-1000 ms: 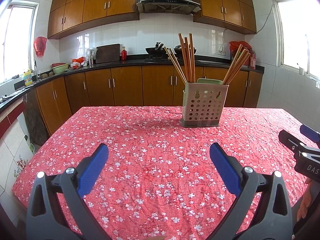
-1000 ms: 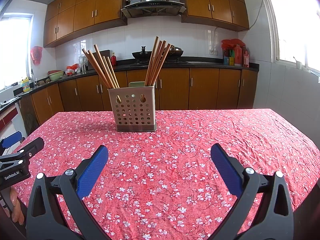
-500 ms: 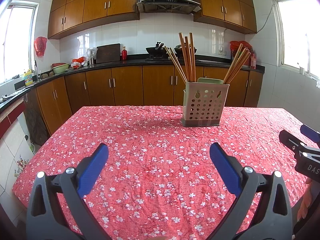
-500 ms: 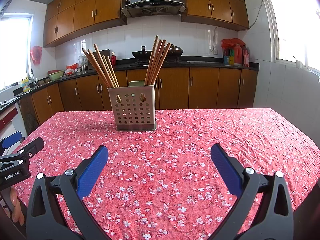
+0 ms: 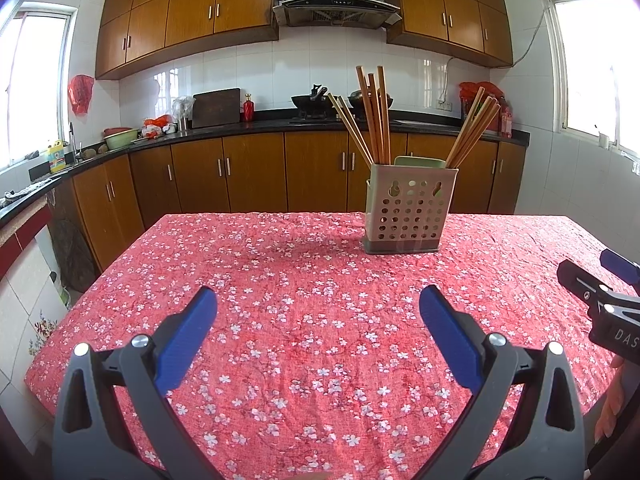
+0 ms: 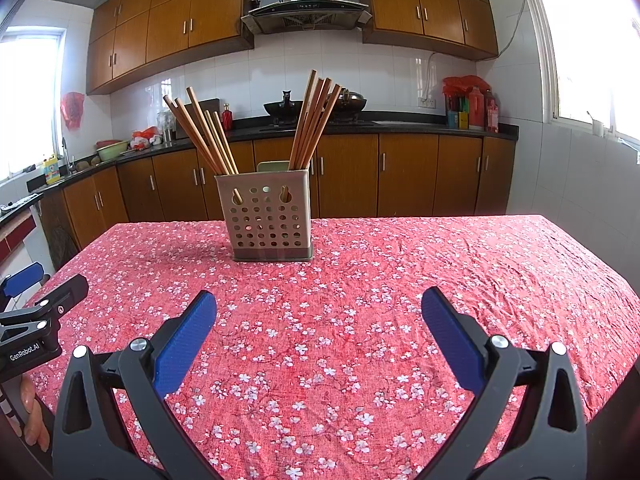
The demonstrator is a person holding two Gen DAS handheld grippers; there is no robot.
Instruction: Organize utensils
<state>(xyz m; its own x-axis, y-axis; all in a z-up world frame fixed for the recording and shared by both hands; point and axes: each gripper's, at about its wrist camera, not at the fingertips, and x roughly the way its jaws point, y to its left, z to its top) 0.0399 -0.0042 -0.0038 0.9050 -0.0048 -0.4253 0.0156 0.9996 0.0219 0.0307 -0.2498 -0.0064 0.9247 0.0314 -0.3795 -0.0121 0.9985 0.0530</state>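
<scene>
Chopsticks (image 6: pixel 208 136) upright in two bunches inside perforated beige holder (image 6: pixel 270 218), one bunch left compartment, other (image 6: pixel 314 120) right. Holder on far half of red floral tablecloth (image 6: pixel 360 300). Left gripper (image 5: pixel 316 312) spread wide, empty, low over near cloth. Right gripper (image 6: pixel 318 312) likewise spread, empty, well apart from holder.

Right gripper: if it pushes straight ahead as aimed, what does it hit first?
Probably the perforated utensil holder, standing a little left of the open right gripper centreline. Only bare tablecloth lies between; depth is hard to judge, so it might pass just right.
</scene>
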